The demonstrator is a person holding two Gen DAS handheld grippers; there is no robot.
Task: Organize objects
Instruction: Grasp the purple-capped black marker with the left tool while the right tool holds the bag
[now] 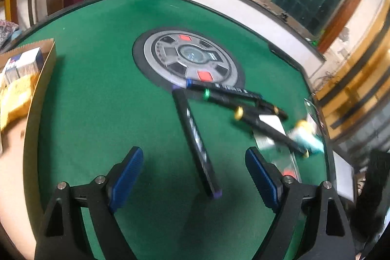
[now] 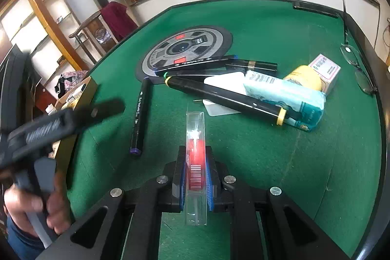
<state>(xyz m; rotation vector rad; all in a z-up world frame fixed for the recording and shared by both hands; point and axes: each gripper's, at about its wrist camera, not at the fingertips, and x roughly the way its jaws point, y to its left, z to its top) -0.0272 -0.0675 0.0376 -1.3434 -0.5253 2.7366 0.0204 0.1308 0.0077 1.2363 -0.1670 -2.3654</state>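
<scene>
My right gripper is shut on a clear plastic case with a red insert and barcode, held just above the green felt. Beyond it lie several black markers: a purple-capped one to the left, a yellow-capped one over a white card, and two more near the table's centre dial. My left gripper is open over the felt with nothing between its pads; the purple-capped marker lies just ahead of it. The left gripper also shows blurred at the left of the right wrist view.
A cardboard box with packets stands at the table's left edge. A teal packet, a yellow roll and a small white carton lie right of the markers. Glasses rest at the right rim. The grey dial sits mid-table.
</scene>
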